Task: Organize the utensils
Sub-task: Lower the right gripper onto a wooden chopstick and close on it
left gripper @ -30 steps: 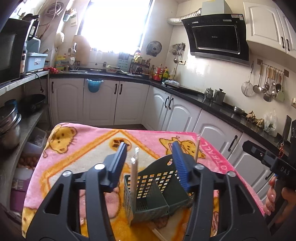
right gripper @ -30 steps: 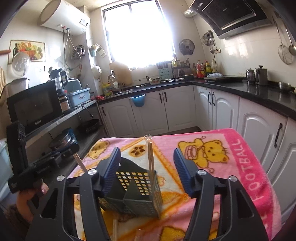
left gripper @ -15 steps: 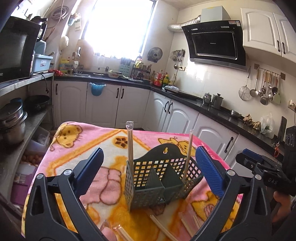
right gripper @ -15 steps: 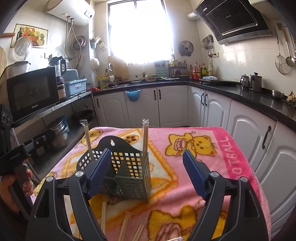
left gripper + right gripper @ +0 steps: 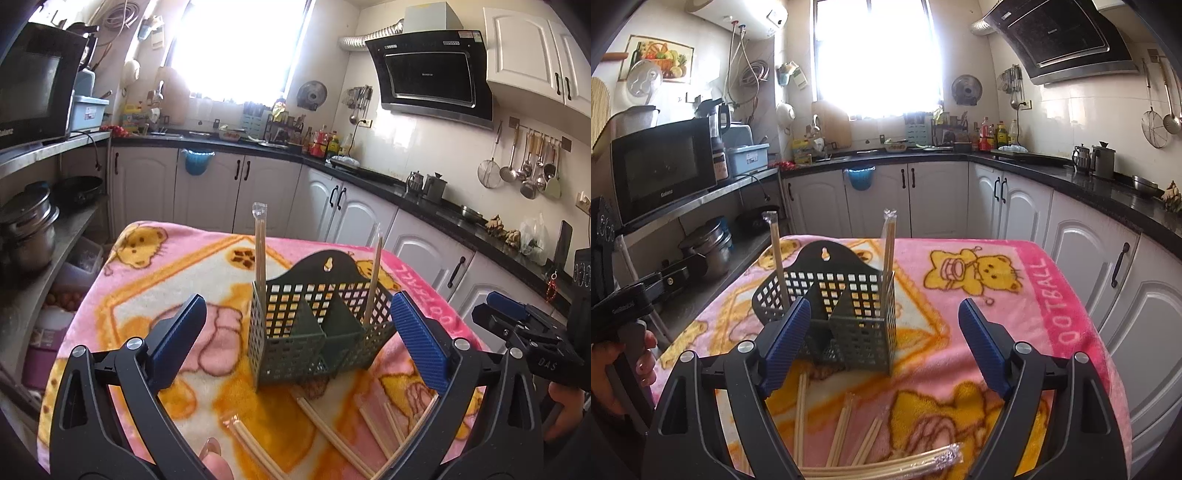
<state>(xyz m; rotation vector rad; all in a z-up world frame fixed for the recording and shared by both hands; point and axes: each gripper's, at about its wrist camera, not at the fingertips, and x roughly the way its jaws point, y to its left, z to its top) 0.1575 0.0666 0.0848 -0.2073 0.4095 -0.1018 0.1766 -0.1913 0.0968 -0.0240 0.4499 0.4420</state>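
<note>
Left tool (image 5: 297,330): jaws wide, just opened, nothing gripped. Right tool (image 5: 882,334): jaws wide, just opened, nothing gripped.

Nearest, loose wrapped chopsticks (image 5: 846,430) lie flat on the pink blanket (image 5: 1015,295) covering the tabletop, between the tools and the basket.

Beyond them stands the green slotted utensil basket (image 5: 314,325), upright, with 2 compartments split by a divider. 1 wrapped pair of chopsticks (image 5: 260,254) stands at its left corner; 1 more pair (image 5: 373,280) leans at its right side.

Open blanket surrounds the basket on the left, right and far sides. The far tabletop edge faces white cabinets (image 5: 923,199), well apart.
</note>
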